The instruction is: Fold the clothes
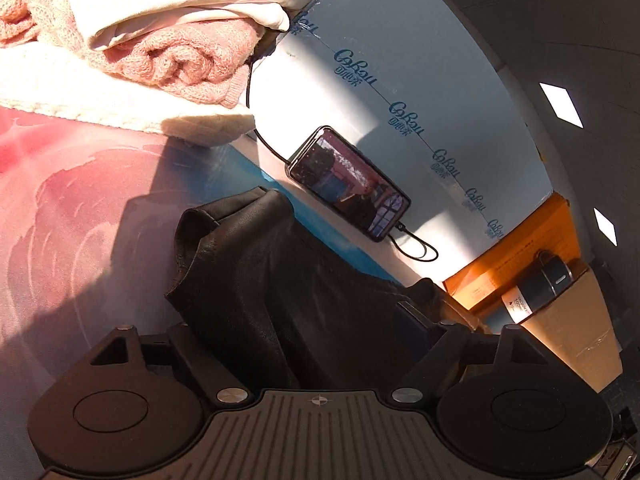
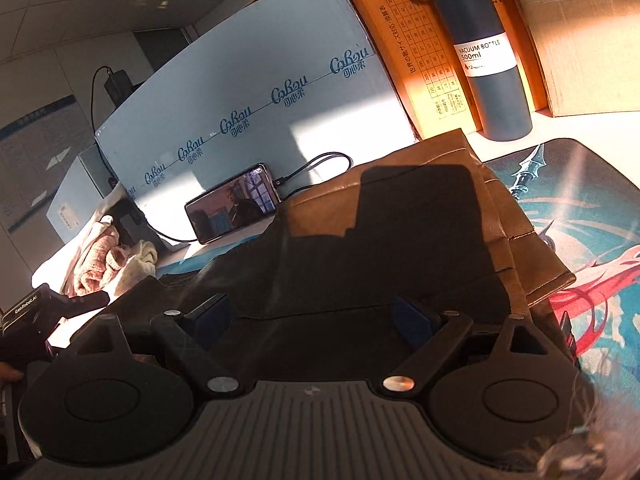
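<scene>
We see a dark brown leather-like garment (image 2: 400, 220) lying folded on the worktop, on a printed mat (image 2: 580, 240) with teal and red artwork. In the right wrist view the garment fills the middle: its far and right edges glow tan in sunlight, showing stacked folded layers, while a hard shadow covers its centre. The right gripper (image 2: 312, 316) hovers over the near part of the garment, its blue-padded fingers (image 2: 412, 318) spread wide apart, pinching nothing that we can make out.

The left wrist view shows the same garment (image 1: 260, 280) as a black, rumpled mass rising between the left gripper (image 1: 304, 320) halves. Only one blue pad (image 1: 412, 320) is visible there; the other is hidden by the cloth, so we cannot tell whether these fingers press on the garment.

Only the left view shows clearly a pile of pink knit and cream clothes (image 1: 160, 48) beyond the garment; in the right view it is a small heap at the left edge. Only the right view shows the whole dark blue vacuum bottle (image 2: 480, 52) standing upright before an orange box (image 2: 400, 60). Both show a phone (image 1: 348, 184) with a cable, leaning against a pale printed carton (image 1: 400, 80).
</scene>
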### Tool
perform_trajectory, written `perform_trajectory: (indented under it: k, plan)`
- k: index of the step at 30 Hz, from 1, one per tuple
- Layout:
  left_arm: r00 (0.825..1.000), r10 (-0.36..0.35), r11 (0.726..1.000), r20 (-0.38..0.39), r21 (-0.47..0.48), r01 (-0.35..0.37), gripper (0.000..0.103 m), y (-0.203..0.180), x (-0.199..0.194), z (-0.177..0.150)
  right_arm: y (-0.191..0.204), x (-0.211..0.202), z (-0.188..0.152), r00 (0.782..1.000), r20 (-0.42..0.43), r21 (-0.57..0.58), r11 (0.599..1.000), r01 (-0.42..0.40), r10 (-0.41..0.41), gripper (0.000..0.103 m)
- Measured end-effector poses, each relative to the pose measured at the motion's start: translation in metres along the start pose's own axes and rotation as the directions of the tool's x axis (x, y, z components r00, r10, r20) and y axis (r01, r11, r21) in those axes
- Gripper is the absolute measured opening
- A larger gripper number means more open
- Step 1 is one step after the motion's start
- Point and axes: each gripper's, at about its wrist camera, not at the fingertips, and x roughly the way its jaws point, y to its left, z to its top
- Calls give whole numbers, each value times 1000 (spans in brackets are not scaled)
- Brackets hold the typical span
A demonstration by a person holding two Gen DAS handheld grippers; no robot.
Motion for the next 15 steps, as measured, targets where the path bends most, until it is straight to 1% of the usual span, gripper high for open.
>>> perform_trajectory:
  k: [1, 2, 4, 6, 8, 9, 11, 12, 14, 15]
  plan:
    - [1000, -8, 1000, -17, 11, 8, 25, 0, 1, -2, 0, 0, 0, 1000, 0, 2, 1000, -1, 1, 88]
    - [998, -49, 999, -29, 18, 49, 14, 1, -1, -5, -1, 0, 0, 1000, 0, 3, 1000, -2, 2, 88]
    - [991, -124, 991, -52, 41, 126, 13, 2, -5, -11, -1, -1, 0, 1000, 5, 8, 1000, -2, 2, 88]
    - [989, -145, 979, -44, 137, 149, 11, -7, -20, -17, -2, -4, 0, 1000, 14, 12, 1000, -2, 2, 89]
    - [989, -143, 972, -33, 185, 147, 9, -10, -34, -20, -3, -5, 0, 1000, 16, 21, 1000, -23, 23, 89]
    - [992, -122, 971, -19, 207, 123, 9, -10, -41, -20, -3, -6, -1, 999, 17, 23, 999, -38, 38, 89]
    - [999, -27, 969, 35, 247, 18, 7, -6, -52, -16, -3, -7, -1, 997, 17, 26, 997, -71, 70, 89]
    - [998, 19, 964, 65, 263, -36, 7, -5, -57, -14, -2, -8, -2, 996, 15, 28, 995, -91, 90, 89]
    - [986, 104, 952, 132, 275, -137, 6, -1, -65, -5, -1, -8, -2, 991, 7, 39, 990, -136, 136, 89]
    - [981, 107, 954, 160, 262, -147, 6, 0, -69, 0, -1, -8, -3, 986, -1, 49, 985, -165, 165, 89]
